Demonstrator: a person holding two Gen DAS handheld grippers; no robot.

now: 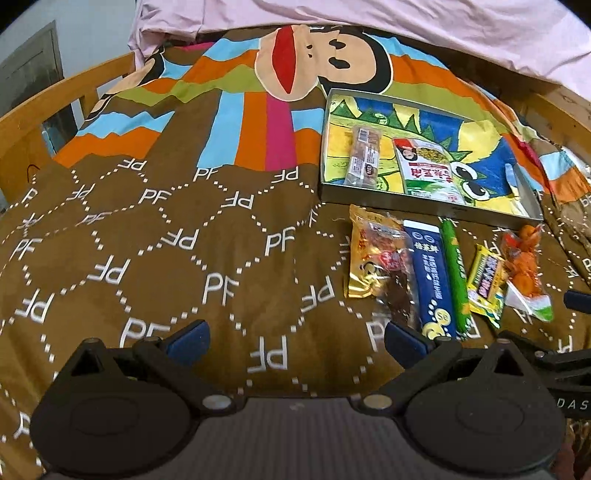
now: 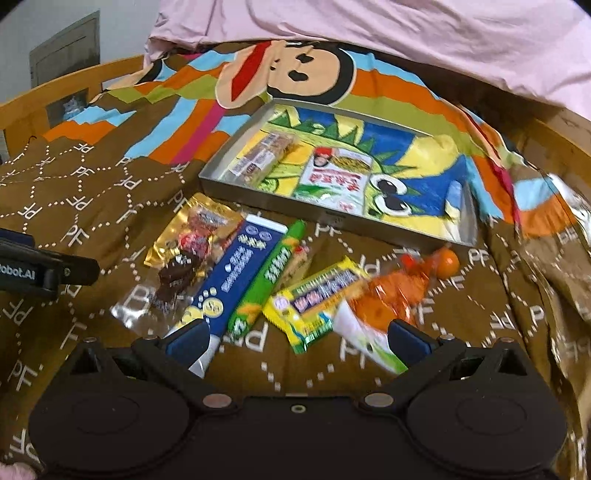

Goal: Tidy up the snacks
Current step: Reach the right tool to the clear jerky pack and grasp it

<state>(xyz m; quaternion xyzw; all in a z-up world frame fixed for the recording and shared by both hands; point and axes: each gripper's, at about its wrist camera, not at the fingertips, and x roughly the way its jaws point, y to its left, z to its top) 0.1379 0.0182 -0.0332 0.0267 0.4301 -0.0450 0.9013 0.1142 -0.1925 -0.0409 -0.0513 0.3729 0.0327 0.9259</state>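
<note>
A shallow metal tray point(image 1: 424, 205) point(image 2: 280, 208) with a cartoon lining lies on the brown bedspread. Inside it are a clear-wrapped bar point(image 1: 364, 158) point(image 2: 260, 157) and a white-and-red snack bag point(image 1: 430, 168) point(image 2: 332, 175). In front of the tray lie a gold packet point(image 1: 373, 258) point(image 2: 192, 236), a blue box point(image 1: 430, 284) point(image 2: 236, 273), a green stick point(image 1: 456, 273) point(image 2: 269, 277), a yellow packet point(image 1: 485, 288) point(image 2: 317, 299) and an orange packet point(image 1: 524, 269) point(image 2: 391, 291). My left gripper point(image 1: 295, 338) is open over bare cloth, left of the snacks. My right gripper point(image 2: 297, 338) is open just before the yellow packet.
A pink blanket point(image 1: 369, 22) point(image 2: 369, 37) is bunched at the far end of the bed. A wooden bed rail point(image 1: 55, 99) point(image 2: 66, 81) curves around the left and right sides. The left gripper's body point(image 2: 33, 269) shows at the left edge of the right wrist view.
</note>
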